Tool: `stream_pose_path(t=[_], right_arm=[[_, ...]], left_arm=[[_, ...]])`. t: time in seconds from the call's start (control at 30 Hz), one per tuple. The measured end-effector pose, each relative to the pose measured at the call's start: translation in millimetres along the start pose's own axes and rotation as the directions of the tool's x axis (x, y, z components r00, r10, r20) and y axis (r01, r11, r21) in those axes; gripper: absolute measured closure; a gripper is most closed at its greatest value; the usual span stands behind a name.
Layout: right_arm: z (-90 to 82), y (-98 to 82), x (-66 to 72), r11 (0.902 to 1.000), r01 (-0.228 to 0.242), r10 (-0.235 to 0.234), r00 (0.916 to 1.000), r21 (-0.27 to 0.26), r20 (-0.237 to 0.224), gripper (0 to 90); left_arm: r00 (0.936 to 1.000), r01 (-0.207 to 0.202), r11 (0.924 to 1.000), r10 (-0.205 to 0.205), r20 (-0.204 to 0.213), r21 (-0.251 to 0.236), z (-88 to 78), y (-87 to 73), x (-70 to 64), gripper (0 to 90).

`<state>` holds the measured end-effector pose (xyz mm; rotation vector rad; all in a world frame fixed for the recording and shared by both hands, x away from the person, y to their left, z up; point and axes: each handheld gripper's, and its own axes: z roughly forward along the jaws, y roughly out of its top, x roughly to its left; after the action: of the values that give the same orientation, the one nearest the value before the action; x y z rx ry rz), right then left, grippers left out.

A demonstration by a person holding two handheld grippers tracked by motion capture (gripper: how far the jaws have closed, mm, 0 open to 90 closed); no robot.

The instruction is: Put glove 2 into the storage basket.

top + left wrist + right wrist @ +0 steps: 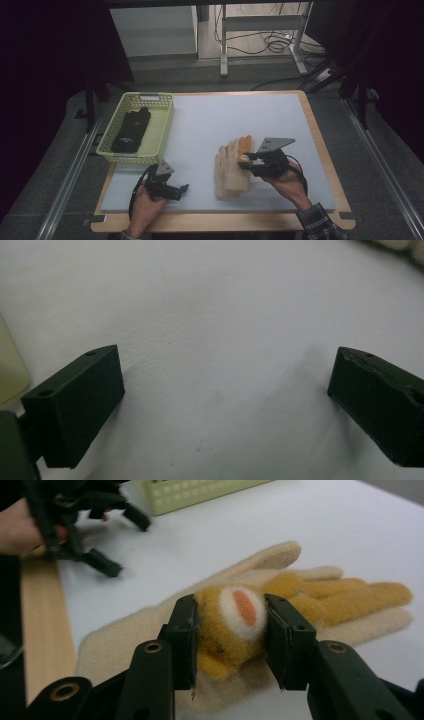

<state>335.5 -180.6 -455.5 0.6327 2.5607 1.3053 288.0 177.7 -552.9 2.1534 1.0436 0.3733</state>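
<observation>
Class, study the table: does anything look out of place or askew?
Nothing looks damaged or spilled. One orange glove is bunched up in the right hand-held gripper, lying across the cream glove beneath.

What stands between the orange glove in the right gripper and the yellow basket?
Nothing visible does. The right gripper is shut on the orange glove, above the cream glove. Bare white mat lies between it and the basket. The left gripper, open, sits nearer the table's front edge, off that line.

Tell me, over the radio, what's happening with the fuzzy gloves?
Right gripper clamped on orange glove. Left gripper open, idle. Cream glove underneath. Nothing in the way.
</observation>
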Motion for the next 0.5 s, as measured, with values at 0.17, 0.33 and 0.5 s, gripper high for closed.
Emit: stream_pose_path(t=[0.17,0.33,0.5], right_arm=[[18.0,4.5,7.9,0.9987,0.042,-0.04,0.9976,0.028,-0.056,58.7],[41.5,3.6,8.8,0.9954,0.065,-0.059,0.9944,0.071,-0.088,58.7],[55.4,-5.9,10.2,0.9863,0.087,-0.082,0.9958,0.14,-0.041,55.0]], left_arm=[[1.0,0.0,1.0,0.0,0.0,0.0,0.0,0.0,0.0,1.7],[1.0,0.0,1.0,0.0,0.0,0.0,0.0,-0.1,0.0,1.7],[1.0,0.0,1.0,0.0,0.001,0.001,-0.1,-0.1,-0.1,1.7]])
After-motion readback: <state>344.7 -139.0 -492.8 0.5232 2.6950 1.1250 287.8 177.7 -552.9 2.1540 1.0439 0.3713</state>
